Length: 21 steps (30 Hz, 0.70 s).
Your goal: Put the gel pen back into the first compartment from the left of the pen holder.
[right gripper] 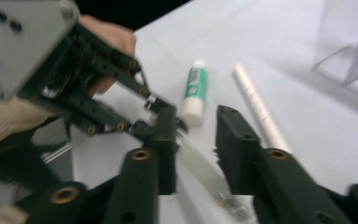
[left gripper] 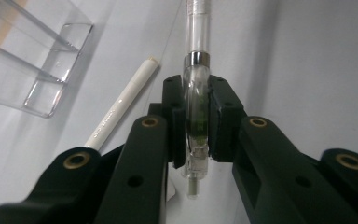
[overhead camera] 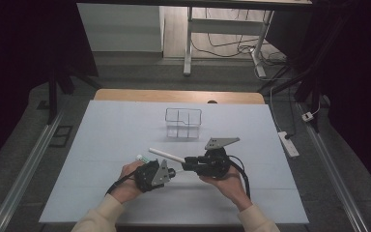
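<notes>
My left gripper [left gripper: 196, 93] is shut on a clear-barrelled pen [left gripper: 198, 28] with a metal band, and its pads press both sides of the barrel. In the high view the left gripper [overhead camera: 172, 172] points right and meets my right gripper [overhead camera: 187, 164], which points left. From the right gripper view, the right gripper [right gripper: 198, 126] stands open around the far end of the clear pen [right gripper: 203, 175], with a gap beside the barrel. The left gripper [right gripper: 154, 106] holds the pen's other end just beyond.
A white pen [overhead camera: 166, 154] and a green-and-white tube [right gripper: 195, 91] lie on the white table [overhead camera: 116, 125] just behind the grippers. A clear compartmented box [overhead camera: 183, 122] stands farther back at the middle. Desk legs and cables lie beyond the table.
</notes>
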Available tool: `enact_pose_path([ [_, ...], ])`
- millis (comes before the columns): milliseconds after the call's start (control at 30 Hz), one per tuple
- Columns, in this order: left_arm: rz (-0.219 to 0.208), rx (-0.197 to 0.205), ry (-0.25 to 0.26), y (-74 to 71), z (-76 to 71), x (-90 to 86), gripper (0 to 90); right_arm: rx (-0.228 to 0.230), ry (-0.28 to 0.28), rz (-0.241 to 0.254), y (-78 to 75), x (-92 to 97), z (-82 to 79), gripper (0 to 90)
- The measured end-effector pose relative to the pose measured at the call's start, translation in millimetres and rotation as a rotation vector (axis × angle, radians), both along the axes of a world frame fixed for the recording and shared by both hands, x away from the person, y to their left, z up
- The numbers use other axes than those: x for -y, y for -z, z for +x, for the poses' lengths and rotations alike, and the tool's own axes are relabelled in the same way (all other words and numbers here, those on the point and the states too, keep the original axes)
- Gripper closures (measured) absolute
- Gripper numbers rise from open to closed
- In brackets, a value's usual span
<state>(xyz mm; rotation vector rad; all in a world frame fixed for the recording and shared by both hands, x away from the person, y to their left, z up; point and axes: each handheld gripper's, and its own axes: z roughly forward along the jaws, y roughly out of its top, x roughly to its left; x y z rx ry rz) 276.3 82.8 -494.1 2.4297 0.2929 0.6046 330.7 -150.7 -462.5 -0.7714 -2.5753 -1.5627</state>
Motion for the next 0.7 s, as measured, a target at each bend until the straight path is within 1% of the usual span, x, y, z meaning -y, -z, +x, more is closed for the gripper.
enact_pose_path([
  [67, -0.003, -0.001, -0.006, -0.2, 0.9, -1.5, 78.9, 0.035, 0.024, 0.005, -2.8, 1.3, -1.7, 57.3],
  [133, -0.012, -0.008, -0.019, -1.0, 2.4, -3.8, 78.9, 0.050, 0.052, 0.030, -4.9, 4.6, -1.8, 52.4],
  [200, -0.029, -0.018, -0.039, -2.0, 4.0, -6.8, 78.9, 0.054, 0.066, 0.055, -6.7, 9.0, -0.9, 52.4],
  [233, -0.038, -0.025, -0.050, -2.3, 5.0, -8.6, 78.8, 0.066, 0.078, 0.060, -7.5, 10.8, -1.0, 52.4],
  [400, -0.085, -0.053, -0.108, -2.7, 10.4, -19.6, 78.8, 0.096, 0.105, 0.079, -10.8, 18.0, -1.5, 48.0],
  [533, -0.142, -0.063, -0.142, -5.8, 12.3, -28.7, 78.8, 0.111, 0.132, 0.073, -10.2, 22.1, -1.5, 47.9],
  [633, -0.210, -0.080, -0.161, -6.9, 13.5, -34.4, 78.8, 0.110, 0.143, 0.066, -8.3, 24.4, -1.3, 46.8],
  [700, -0.229, -0.079, -0.169, -7.1, 13.5, -36.4, 78.8, 0.111, 0.150, 0.067, -6.9, 25.7, -1.0, 46.1],
])
